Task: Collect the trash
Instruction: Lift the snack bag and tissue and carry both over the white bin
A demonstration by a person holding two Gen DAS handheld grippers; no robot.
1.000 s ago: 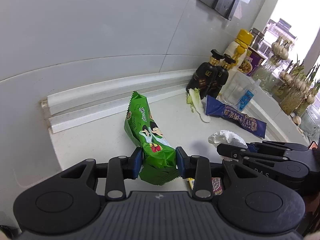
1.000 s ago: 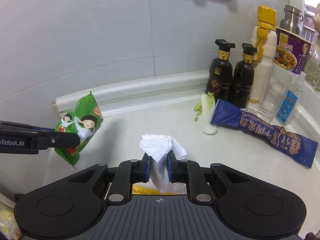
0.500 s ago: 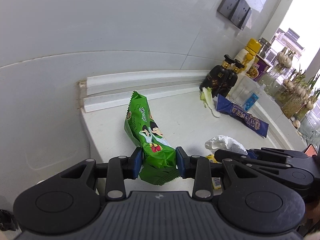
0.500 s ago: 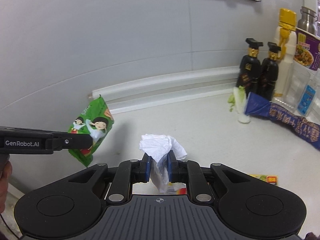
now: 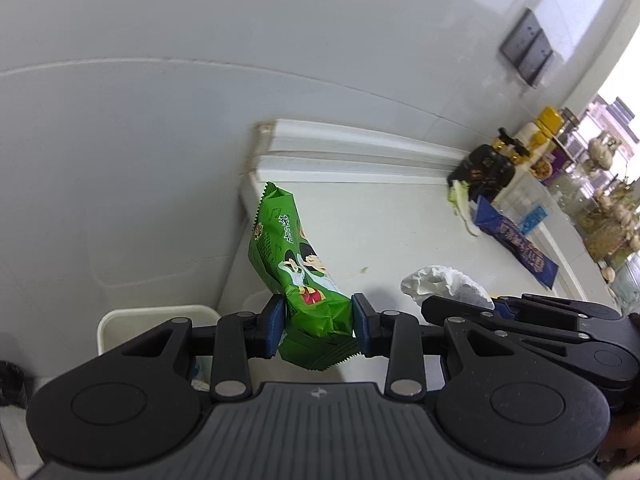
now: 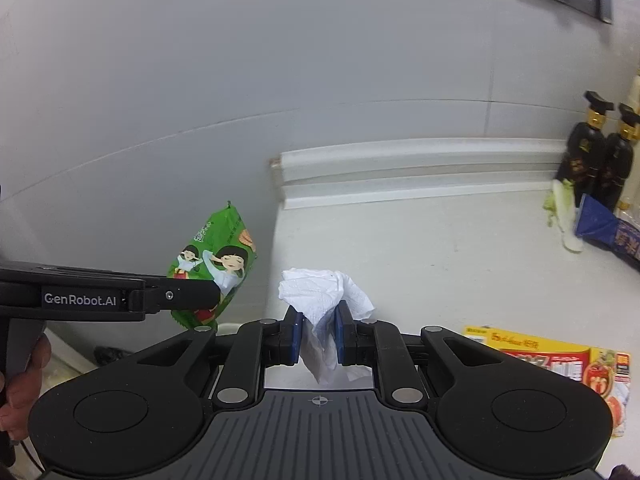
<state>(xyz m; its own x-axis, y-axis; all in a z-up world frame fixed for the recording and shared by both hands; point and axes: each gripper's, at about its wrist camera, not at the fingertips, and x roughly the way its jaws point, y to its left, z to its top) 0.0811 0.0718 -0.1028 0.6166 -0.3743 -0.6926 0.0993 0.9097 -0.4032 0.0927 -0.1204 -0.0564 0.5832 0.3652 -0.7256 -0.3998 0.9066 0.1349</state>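
My left gripper point(image 5: 318, 322) is shut on a green snack bag point(image 5: 296, 264) and holds it in the air at the counter's left end, above a white bin point(image 5: 132, 322) below the counter. The bag also shows in the right wrist view point(image 6: 216, 256). My right gripper point(image 6: 316, 334) is shut on a crumpled white tissue point(image 6: 324, 300) and holds it just above the counter edge, to the right of the left gripper. The tissue also shows in the left wrist view point(image 5: 440, 282).
On the white counter point(image 6: 440, 248) lie a blue noodle wrapper point(image 5: 516, 240), a cabbage scrap point(image 6: 562, 216) and a yellow packet point(image 6: 560, 360). Two dark bottles point(image 6: 600, 156) and other jars stand at the far right by the wall. Wall sockets point(image 5: 526, 52) hang above.
Both grippers have moved left along the counter with their loads. The green bag now hangs past the counter's left end, and the white bin has come into view below it.
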